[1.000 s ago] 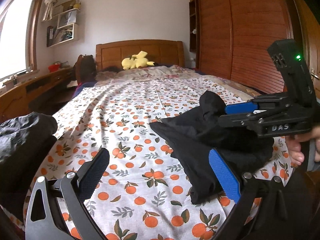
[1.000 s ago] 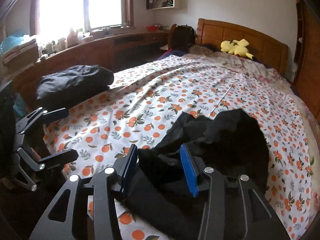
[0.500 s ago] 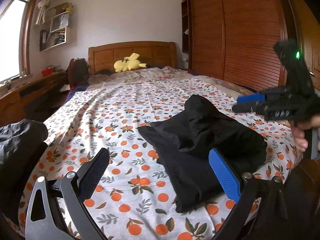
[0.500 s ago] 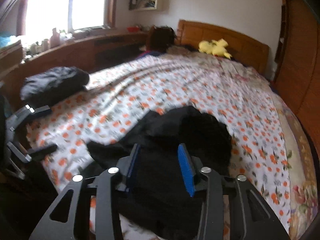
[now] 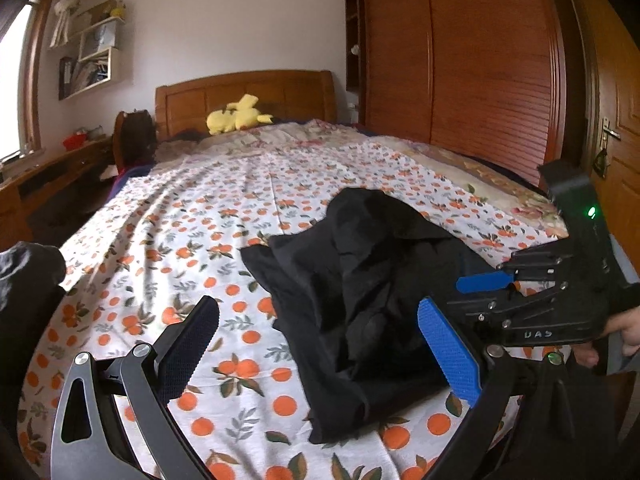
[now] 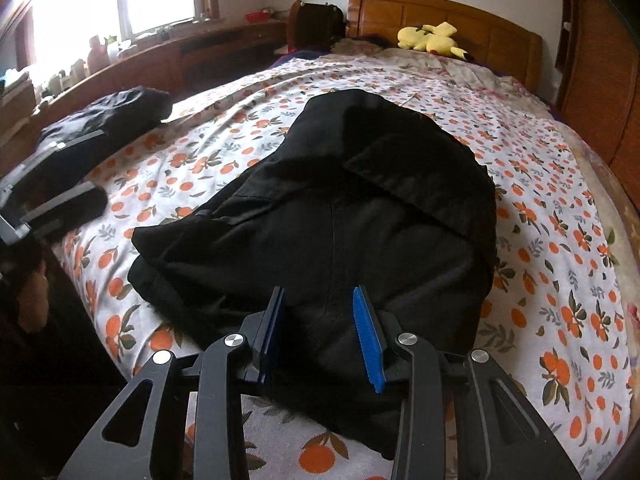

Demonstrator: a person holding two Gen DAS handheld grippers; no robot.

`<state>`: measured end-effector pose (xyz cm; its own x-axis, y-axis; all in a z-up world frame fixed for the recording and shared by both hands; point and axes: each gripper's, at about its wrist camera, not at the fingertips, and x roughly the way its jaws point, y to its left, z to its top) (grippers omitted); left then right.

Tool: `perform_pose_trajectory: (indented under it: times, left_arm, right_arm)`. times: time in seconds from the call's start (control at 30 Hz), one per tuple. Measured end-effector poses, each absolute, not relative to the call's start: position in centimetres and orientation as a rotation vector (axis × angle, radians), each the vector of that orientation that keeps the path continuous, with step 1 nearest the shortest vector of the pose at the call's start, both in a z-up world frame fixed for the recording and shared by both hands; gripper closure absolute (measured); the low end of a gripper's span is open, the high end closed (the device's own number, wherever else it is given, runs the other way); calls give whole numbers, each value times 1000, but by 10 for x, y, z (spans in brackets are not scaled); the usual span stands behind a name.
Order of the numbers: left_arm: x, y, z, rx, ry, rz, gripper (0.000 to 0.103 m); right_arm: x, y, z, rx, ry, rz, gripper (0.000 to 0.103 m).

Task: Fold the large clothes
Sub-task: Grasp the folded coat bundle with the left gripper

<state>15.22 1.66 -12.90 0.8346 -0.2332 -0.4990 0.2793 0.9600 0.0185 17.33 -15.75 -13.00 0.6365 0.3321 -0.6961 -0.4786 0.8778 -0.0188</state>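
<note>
A crumpled black garment (image 5: 360, 280) lies on the orange-print bedsheet (image 5: 180, 220), close to the near edge of the bed. My right gripper (image 6: 320, 334) hangs low over its near part. The blue pads (image 6: 370, 340) stand a narrow gap apart, with flat black cloth (image 6: 328, 200) under and between them; I see no pinch. From the left wrist view the right gripper (image 5: 480, 286) reaches in from the right, held by a hand (image 5: 624, 328). My left gripper (image 5: 316, 308) is wide open above the sheet, just left of the garment, holding nothing.
A second dark clothes heap (image 6: 112, 116) sits at the bed's left edge, beside the left gripper (image 6: 100, 166). A yellow plush toy (image 5: 236, 118) lies by the wooden headboard (image 5: 240, 92). A wooden wardrobe (image 5: 480, 80) stands right of the bed, a desk (image 6: 160, 52) under the window.
The right gripper has sunk down onto the garment, and its pads have narrowed a little. The garment went from bunched up to lying lower on the sheet. The left gripper has shifted sideways, still open.
</note>
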Motion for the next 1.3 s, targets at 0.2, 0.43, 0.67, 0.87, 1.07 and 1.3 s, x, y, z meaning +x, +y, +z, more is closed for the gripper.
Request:
perform_pose_trajectory:
  times: [0.2, 0.43, 0.67, 0.87, 1.07, 1.3]
  left_arm:
    - [168, 7, -147, 88, 578, -307, 11]
    - [177, -4, -164, 102, 655, -369, 38]
    - [181, -5, -175, 70, 728, -433, 90]
    - [173, 3, -163, 45, 697, -459, 97]
    - [150, 30, -137, 11, 628, -435, 98]
    - [140, 52, -149, 35, 672, -367, 97]
  right_arm:
    - [169, -162, -125, -205, 728, 472, 70]
    - [163, -178, -112, -205, 692, 441, 59]
    - [170, -199, -108, -174, 695, 394, 59]
    - [170, -201, -107, -165, 693, 395, 59]
    - [164, -193, -101, -167, 674, 436, 59]
    - [164, -177, -109, -175, 692, 490, 59]
